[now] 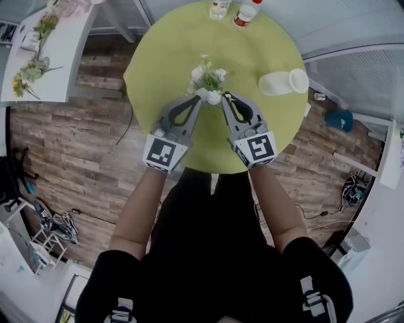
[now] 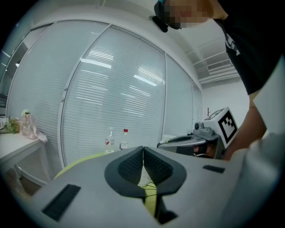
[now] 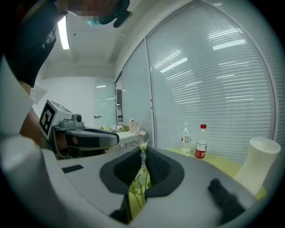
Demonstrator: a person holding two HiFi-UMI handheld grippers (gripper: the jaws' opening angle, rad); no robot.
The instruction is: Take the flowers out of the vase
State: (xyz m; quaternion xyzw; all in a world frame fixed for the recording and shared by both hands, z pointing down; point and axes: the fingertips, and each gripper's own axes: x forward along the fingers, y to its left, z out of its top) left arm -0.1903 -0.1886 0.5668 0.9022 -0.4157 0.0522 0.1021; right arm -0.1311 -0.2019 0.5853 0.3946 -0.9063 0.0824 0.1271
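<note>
A small bunch of white flowers (image 1: 207, 79) with green stems hangs low over the middle of the round green table (image 1: 158, 57). My right gripper (image 1: 223, 96) is shut on its stems. In the right gripper view a white bloom (image 3: 142, 144) peeks above the closed jaws (image 3: 143, 155) and thin stems show in the gap under them. My left gripper (image 1: 199, 98) meets the bunch from the left. Its jaws (image 2: 143, 150) are shut, and I cannot tell whether they pinch a stem. The white vase (image 1: 283, 82) lies on its side at the table's right, also visible in the right gripper view (image 3: 258, 160).
Two small bottles (image 1: 246, 11) (image 1: 219, 7) stand at the table's far edge, seen too in the left gripper view (image 2: 124, 139). A white side table (image 1: 60, 69) with more flowers stands at the far left. A blue object (image 1: 339, 120) and cables lie on the wooden floor.
</note>
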